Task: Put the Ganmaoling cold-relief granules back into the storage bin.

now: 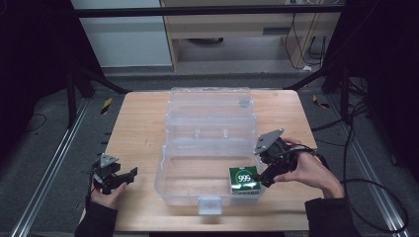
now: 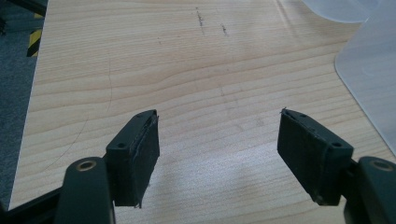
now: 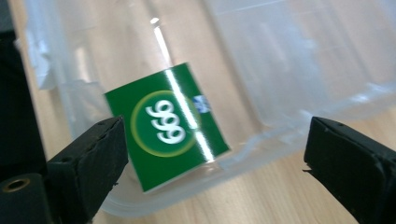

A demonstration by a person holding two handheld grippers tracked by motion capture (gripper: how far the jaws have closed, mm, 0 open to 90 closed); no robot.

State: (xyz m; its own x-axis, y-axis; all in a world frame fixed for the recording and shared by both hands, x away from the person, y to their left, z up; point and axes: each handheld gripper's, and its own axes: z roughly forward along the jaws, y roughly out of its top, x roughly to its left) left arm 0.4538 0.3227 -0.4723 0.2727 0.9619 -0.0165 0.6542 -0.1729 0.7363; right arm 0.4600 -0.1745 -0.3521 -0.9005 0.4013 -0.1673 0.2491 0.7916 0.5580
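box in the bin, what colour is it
Green, with white 999 in a ringed circle; clearest in the right gripper view.

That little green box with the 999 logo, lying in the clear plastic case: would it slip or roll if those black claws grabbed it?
The green cardboard box has flat faces, so it probably won't roll. Its glossy surface shows glare and might be slippery. It looks small and probably light, perhaps crushable. The right gripper is open beside it.

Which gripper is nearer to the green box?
Right. The right gripper hovers open just beside the green box in the clear bin; the left gripper is across the bin's left wall.
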